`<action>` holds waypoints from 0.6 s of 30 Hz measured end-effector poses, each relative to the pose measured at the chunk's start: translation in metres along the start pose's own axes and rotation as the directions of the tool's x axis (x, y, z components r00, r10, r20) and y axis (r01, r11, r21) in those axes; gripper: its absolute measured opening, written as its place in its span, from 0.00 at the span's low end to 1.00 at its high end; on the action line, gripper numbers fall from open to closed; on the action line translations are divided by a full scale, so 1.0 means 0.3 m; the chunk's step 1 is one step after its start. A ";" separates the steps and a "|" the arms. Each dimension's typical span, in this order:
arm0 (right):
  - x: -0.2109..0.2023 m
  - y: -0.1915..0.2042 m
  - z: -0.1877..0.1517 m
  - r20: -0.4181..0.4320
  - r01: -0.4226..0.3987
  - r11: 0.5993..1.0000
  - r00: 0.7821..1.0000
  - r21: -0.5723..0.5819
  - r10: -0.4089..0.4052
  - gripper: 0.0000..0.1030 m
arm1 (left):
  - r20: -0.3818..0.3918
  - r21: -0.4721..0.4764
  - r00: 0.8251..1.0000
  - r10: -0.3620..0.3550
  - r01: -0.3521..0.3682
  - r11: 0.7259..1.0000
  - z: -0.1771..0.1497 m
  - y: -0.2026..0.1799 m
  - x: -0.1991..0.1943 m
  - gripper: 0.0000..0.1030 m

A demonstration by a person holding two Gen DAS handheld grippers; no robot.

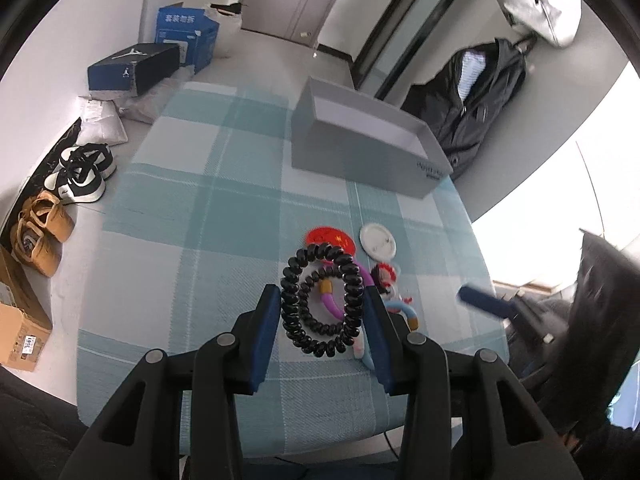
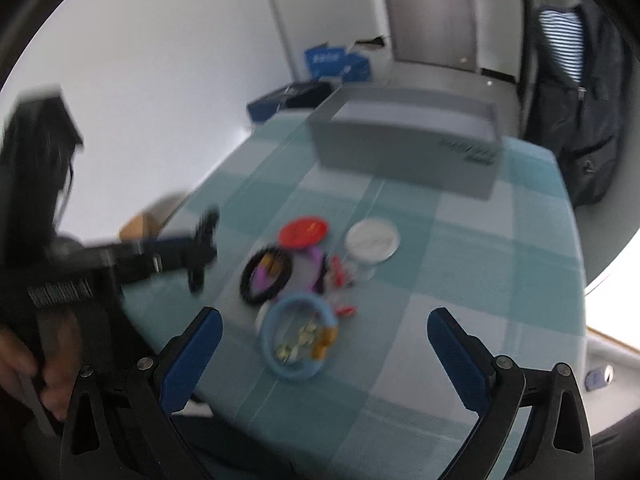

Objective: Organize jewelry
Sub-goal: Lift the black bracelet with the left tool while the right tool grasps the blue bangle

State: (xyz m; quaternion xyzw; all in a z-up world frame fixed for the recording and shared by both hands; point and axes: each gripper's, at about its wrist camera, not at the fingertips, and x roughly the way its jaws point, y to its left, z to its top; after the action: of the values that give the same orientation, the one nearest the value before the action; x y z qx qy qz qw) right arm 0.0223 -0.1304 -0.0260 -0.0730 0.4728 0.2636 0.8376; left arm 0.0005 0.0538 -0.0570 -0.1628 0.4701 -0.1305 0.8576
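The left gripper (image 1: 322, 306) stands with its blue pads partly closed on either side of a black spiral hair tie (image 1: 322, 300). In the left wrist view the tie fills the gap between the pads and looks raised off the checked tablecloth (image 1: 192, 200), so it appears to be held, though in the blurred right wrist view it seems to sit low among the other pieces, and whether it is truly clear of the cloth cannot be told. The right gripper (image 2: 324, 344) hangs wide open with nothing between its pads.

Just beyond the left gripper's tips lies the rest of the pile: a purple bangle (image 1: 334, 304) under the tie, a light blue bangle (image 2: 296, 340) to the right with small pale trinkets inside its ring, a red disc (image 1: 330, 240) ahead, a white round lid (image 1: 378, 242) ahead and to the right, and some small red-and-white bits (image 1: 386, 276) between them.

Farther ahead and to the right, well apart from the pile, stands an open grey box (image 1: 360, 152). What shows of its inside is bare, though much is hidden by its near wall.

By this showing the sorting has barely begun: at most one piece is in hand, none is seen stowed, and the pile is left to clear.
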 end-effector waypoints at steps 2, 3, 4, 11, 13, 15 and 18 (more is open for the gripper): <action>0.016 0.017 -0.006 -0.018 -0.002 1.000 1.000 -0.020 0.001 0.94 | 0.013 -0.016 1.000 -0.003 0.003 1.000 0.008 0.013 -0.011 0.35; 0.025 0.022 -0.007 -0.025 -0.002 1.000 1.000 -0.025 0.001 0.94 | 0.018 -0.023 1.000 -0.002 0.002 1.000 0.010 0.019 -0.014 0.35; 0.034 0.027 -0.009 -0.032 0.000 1.000 0.999 -0.030 -0.001 0.94 | 0.022 -0.029 1.000 -0.001 0.001 1.000 0.013 0.024 -0.016 0.35; 0.083 0.083 -0.028 -0.098 0.059 0.993 0.993 -0.104 -0.070 0.76 | 0.046 -0.062 0.999 -0.007 0.010 0.998 0.021 0.054 -0.037 0.35; 0.088 0.097 -0.033 -0.098 0.087 0.987 0.990 -0.134 -0.101 0.69 | 0.049 -0.061 0.999 -0.009 0.012 0.998 0.021 0.054 -0.039 0.35; 0.090 0.106 -0.036 -0.099 0.109 0.981 0.987 -0.161 -0.125 0.60 | 0.053 -0.058 0.999 -0.008 0.011 0.998 0.019 0.055 -0.043 0.35; 0.067 0.119 -0.043 -0.085 0.116 0.976 0.987 -0.184 -0.133 0.53 | 0.056 -0.058 0.998 -0.011 0.015 0.998 0.017 0.055 -0.046 0.35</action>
State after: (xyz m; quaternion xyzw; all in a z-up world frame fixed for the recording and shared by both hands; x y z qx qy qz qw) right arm 0.0027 -0.0974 -0.0454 -0.1899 0.4818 0.2480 0.8187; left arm -0.0013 0.0749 -0.0505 -0.1943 0.4487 -0.1177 0.8643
